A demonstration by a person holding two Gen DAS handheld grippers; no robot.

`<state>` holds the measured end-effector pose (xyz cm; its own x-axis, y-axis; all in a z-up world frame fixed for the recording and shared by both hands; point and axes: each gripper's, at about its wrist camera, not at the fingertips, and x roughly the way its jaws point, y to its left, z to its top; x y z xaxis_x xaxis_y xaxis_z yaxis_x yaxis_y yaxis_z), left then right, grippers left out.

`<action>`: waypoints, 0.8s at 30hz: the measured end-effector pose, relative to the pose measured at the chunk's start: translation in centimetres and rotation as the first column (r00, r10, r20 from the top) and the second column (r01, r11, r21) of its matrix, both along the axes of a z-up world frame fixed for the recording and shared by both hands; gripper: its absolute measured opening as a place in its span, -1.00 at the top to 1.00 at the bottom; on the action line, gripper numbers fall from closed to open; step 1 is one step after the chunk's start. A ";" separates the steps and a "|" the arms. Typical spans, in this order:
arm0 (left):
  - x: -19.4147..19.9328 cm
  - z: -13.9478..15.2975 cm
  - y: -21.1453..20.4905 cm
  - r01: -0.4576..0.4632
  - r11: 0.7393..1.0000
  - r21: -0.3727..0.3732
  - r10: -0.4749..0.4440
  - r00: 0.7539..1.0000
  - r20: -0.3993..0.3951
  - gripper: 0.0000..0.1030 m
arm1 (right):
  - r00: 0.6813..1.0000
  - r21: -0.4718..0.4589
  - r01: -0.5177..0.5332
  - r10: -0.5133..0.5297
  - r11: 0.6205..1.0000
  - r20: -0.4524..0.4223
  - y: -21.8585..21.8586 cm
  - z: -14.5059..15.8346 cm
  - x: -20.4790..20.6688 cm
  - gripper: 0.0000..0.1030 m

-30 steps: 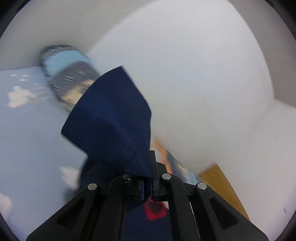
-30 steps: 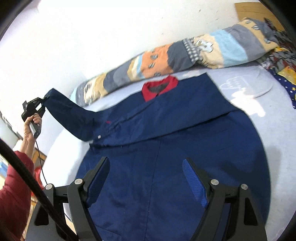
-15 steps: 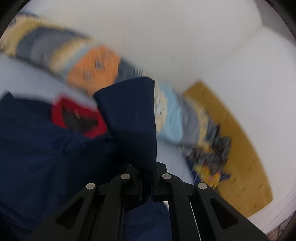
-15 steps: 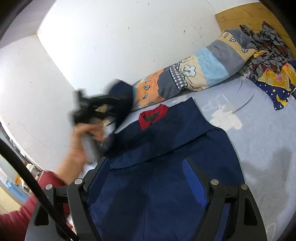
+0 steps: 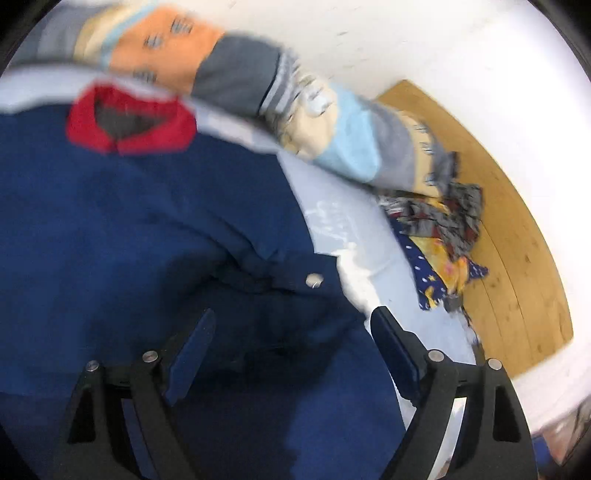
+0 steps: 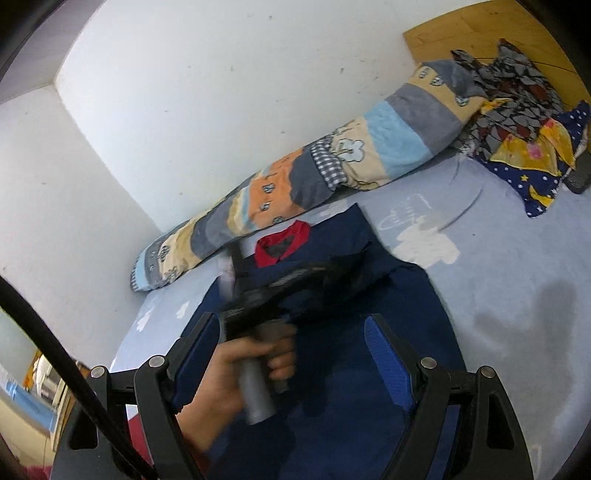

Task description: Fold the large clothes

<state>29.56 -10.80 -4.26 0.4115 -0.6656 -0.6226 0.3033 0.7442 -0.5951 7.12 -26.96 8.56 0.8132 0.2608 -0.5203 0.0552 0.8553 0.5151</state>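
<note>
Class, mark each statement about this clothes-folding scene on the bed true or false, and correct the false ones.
1. The navy jacket has a red collar. True.
2. The left tool is clamped on a sleeve. False: its jaws are opening and nothing is pinched between them; the jacket lies below.
3. A long patchwork pillow lies along the wall. True.
4. The right tool grips the jacket hem. False: it is open and holds nothing.
5. The crumpled colourful clothes lie on top of the jacket. False: they lie apart from it, near the wooden headboard.
</note>
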 end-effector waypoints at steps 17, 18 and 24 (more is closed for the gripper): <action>-15.5 -2.2 27.8 -0.395 0.771 0.499 0.482 0.875 -0.053 -0.65 | 0.930 -0.083 0.140 -0.160 0.987 -0.331 -5.7 -8.4 3.2 -0.65; -16.1 -2.8 28.8 -0.393 0.766 0.509 0.492 0.868 -0.071 -0.65 | 0.928 -0.089 0.133 -0.156 0.987 -0.338 -5.6 -8.7 3.2 -0.65; -18.7 -3.6 29.5 -0.296 0.749 0.593 0.409 0.911 -0.061 -0.66 | 0.864 -0.026 0.144 -0.138 0.989 -0.484 -8.0 -13.5 2.8 -0.65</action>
<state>10.88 18.73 -7.87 0.3923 -0.0052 -0.9198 -0.1157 0.9918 -0.0550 9.93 -34.96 -4.95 0.4888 0.1700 -0.8556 0.4194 0.8142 0.4014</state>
